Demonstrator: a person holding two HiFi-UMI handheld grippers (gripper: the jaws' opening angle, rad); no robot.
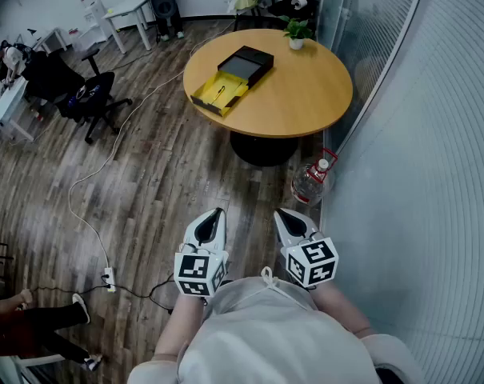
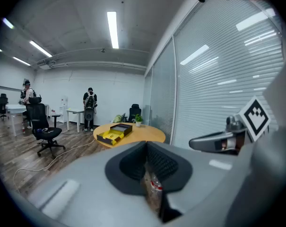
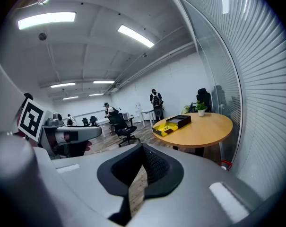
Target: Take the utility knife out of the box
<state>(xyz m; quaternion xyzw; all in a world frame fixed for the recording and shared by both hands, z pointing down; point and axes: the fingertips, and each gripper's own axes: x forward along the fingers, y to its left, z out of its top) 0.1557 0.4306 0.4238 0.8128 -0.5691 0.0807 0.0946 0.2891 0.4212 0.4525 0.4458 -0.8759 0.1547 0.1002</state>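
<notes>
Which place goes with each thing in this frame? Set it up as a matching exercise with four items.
Things:
1. black box with yellow insert
2. small green potted plant
3. clear plastic bottle with red cap
4. black wheeled office chair

Places:
A. wooden floor, close to the base of the round wooden table
B. tabletop, left part
C. floor, well left of the table
D. tabletop, far edge

Pairs: 1-B, 2-D, 3-A, 4-C
</notes>
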